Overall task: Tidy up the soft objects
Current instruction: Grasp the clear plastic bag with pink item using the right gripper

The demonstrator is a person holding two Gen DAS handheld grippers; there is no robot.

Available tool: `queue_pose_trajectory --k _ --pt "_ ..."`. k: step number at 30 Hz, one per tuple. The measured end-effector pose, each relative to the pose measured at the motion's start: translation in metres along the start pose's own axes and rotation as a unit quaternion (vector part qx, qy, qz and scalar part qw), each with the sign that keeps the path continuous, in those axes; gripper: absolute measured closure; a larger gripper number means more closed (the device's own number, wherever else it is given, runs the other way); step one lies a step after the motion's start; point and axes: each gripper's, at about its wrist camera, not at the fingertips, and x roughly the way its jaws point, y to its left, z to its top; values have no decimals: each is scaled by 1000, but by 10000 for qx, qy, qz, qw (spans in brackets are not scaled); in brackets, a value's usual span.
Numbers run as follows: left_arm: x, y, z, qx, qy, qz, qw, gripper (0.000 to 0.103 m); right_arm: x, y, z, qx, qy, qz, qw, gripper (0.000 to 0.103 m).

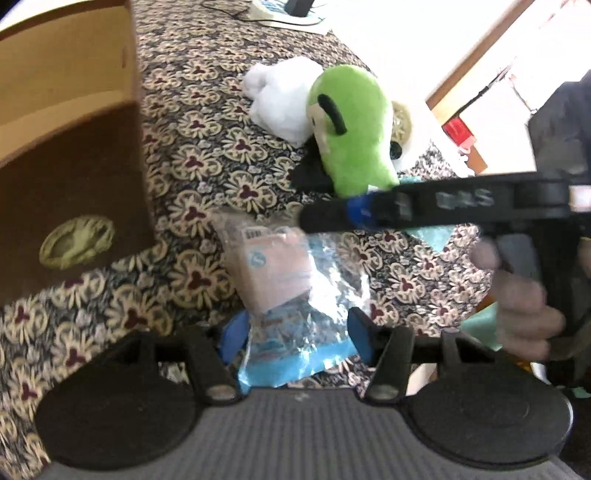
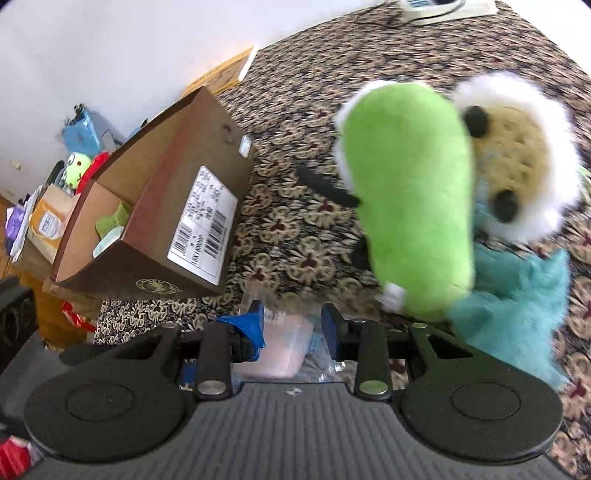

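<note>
A clear plastic packet point(image 1: 280, 273) with pink and blue contents lies on the patterned cloth point(image 1: 192, 122). My left gripper point(image 1: 295, 334) straddles its near end, open, with its blue pads on either side. My right gripper point(image 1: 325, 218) reaches in from the right over the packet's far edge. In the right wrist view its jaws point(image 2: 292, 328) stand apart, with the packet point(image 2: 280, 350) showing through the gap. A green plush point(image 1: 347, 125) point(image 2: 413, 192) lies beyond, against a white plush point(image 1: 280, 96), a beige-faced, white-furred toy point(image 2: 517, 158) and teal fabric point(image 2: 517, 295). An open brown cardboard box point(image 2: 166, 206) point(image 1: 70, 147) stands to the left.
Green and pale soft things lie inside the box. A power strip point(image 2: 443, 7) with cables sits at the table's far edge. Beyond the box are a green toy with eyes point(image 2: 77, 171) and other clutter. A hand point(image 1: 524, 317) holds the right gripper's handle.
</note>
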Motion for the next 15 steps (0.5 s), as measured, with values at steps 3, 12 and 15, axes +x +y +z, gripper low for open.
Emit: queue_pose_trajectory --k 3,12,15 --pt "6 -1 4 81 86 68 9999 45 -10 -8 -5 127 -8 -52 9999 86" --pt "16 -3 15 211 67 132 9997 45 -6 -28 -22 500 251 -192 9982 85" --pt "18 -6 16 268 34 181 9995 45 -4 -35 -23 700 293 -107 9971 82"
